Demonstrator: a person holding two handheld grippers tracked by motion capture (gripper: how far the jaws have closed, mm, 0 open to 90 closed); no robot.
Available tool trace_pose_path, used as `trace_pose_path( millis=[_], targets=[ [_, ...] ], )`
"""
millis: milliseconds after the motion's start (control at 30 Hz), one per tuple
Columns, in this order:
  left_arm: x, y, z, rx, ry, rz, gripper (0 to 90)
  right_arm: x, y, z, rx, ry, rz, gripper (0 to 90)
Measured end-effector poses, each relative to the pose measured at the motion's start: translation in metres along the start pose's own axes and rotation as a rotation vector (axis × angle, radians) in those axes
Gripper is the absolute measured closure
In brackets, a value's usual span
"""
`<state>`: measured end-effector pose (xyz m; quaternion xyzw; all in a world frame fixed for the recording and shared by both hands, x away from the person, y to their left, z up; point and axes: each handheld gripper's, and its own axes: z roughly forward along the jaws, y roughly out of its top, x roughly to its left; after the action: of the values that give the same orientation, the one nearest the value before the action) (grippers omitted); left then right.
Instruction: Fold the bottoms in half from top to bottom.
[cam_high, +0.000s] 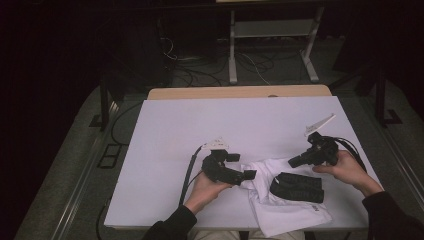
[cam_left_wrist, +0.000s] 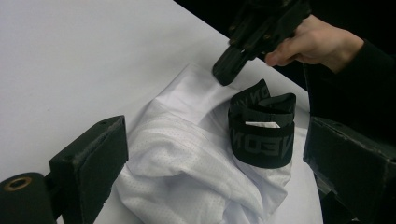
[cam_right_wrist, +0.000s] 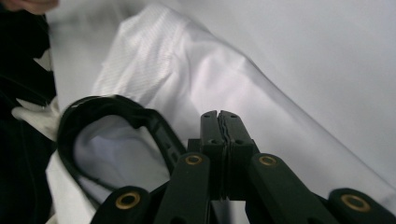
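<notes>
White underwear (cam_high: 280, 200) with a black waistband (cam_high: 297, 187) lies crumpled on the white table (cam_high: 200, 130), near its front edge, between the 2 grippers. The right gripper (cam_high: 295, 161) has its 2 jaws pressed flat together with nothing between them; it hangs just above the cloth's far edge. The left gripper (cam_high: 248, 175) stands wide open, its jaws spread either side of the bunched fabric, and I cannot tell whether they touch it. The left gripper view shows mirrored lettering on the waistband (cam_left_wrist: 261, 135) and a small white label tucked in it; the right gripper view looks into the open loop of the waistband (cam_right_wrist: 112, 135).
</notes>
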<state>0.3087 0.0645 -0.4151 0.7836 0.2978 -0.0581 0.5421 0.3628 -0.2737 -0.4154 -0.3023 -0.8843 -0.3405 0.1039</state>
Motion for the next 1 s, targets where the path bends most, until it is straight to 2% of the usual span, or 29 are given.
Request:
trace_pose_path(
  millis=[167,367,500,600,733,1000],
  targets=[
    [0.0,0.0,0.002,0.003,-0.002,-0.002,5.8,-0.008,0.006,0.016,0.056,0.026,-0.005,87.6],
    [0.0,-0.001,0.002,0.005,-0.005,-0.002,5.8,-0.016,0.006,0.03,0.117,0.091,0.013,87.4],
    [0.0,-0.001,0.003,0.006,-0.006,-0.004,5.8,-0.014,0.003,0.034,0.16,0.141,0.017,87.5],
    [0.0,-0.001,0.002,0.004,-0.006,-0.003,5.8,-0.009,0.002,0.032,0.173,0.179,0.011,87.6],
    [0.001,-0.001,0.002,0.004,-0.005,-0.005,5.8,0.0,0.002,0.025,0.156,0.209,0.0,87.6],
    [0.002,-0.002,0.003,0.007,-0.005,-0.02,5.8,0.022,-0.009,0.013,0.089,0.22,-0.005,86.4]
  ],
)
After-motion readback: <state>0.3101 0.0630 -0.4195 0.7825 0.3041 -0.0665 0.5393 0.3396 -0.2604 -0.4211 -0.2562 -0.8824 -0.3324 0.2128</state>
